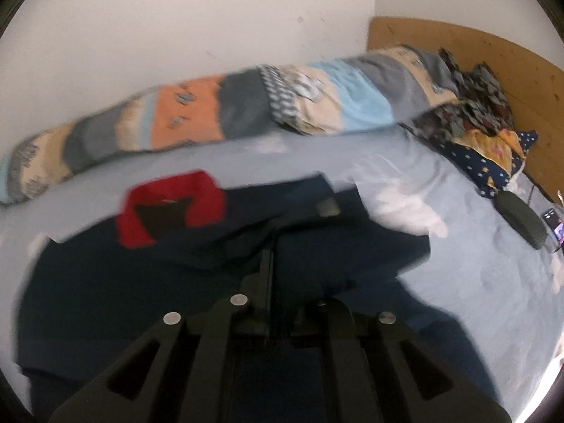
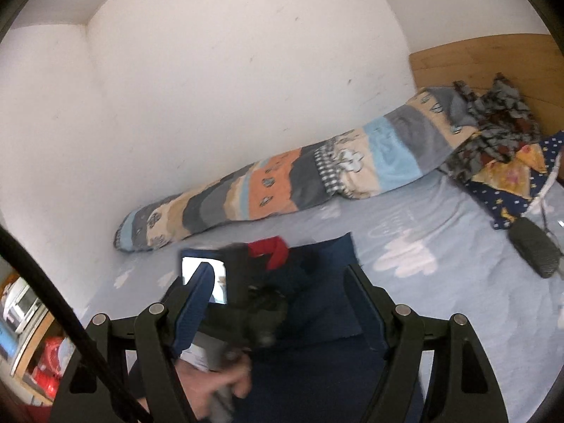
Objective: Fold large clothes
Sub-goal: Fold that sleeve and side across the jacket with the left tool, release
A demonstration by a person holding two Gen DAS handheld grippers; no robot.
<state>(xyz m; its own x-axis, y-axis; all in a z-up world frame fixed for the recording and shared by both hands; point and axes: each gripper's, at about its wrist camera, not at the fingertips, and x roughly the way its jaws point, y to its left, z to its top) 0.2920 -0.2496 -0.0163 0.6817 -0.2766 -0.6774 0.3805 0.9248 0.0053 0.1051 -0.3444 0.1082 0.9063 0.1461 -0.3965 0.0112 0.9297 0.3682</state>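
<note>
A navy garment (image 1: 105, 282) with a red collar (image 1: 169, 208) lies spread on the light blue bed sheet (image 1: 458, 246). My left gripper (image 1: 269, 257) is over its middle. The jaws are pressed together, and a raised fold of the navy cloth drapes over and hides the right finger. In the right wrist view my right gripper (image 2: 278, 282) hangs open above the same garment (image 2: 317, 317), with nothing between its fingers. The blurred left gripper (image 2: 261, 303) and the hand (image 2: 211, 384) holding it show between those open fingers, near the red collar (image 2: 271, 250).
A rolled patchwork blanket (image 1: 246, 105) lies along the white wall. Crumpled clothes and a starry pillow (image 1: 493, 162) are piled by the wooden headboard (image 1: 458, 46). A dark grey oblong object (image 1: 521, 222) and a phone (image 1: 553, 218) lie at the bed's right.
</note>
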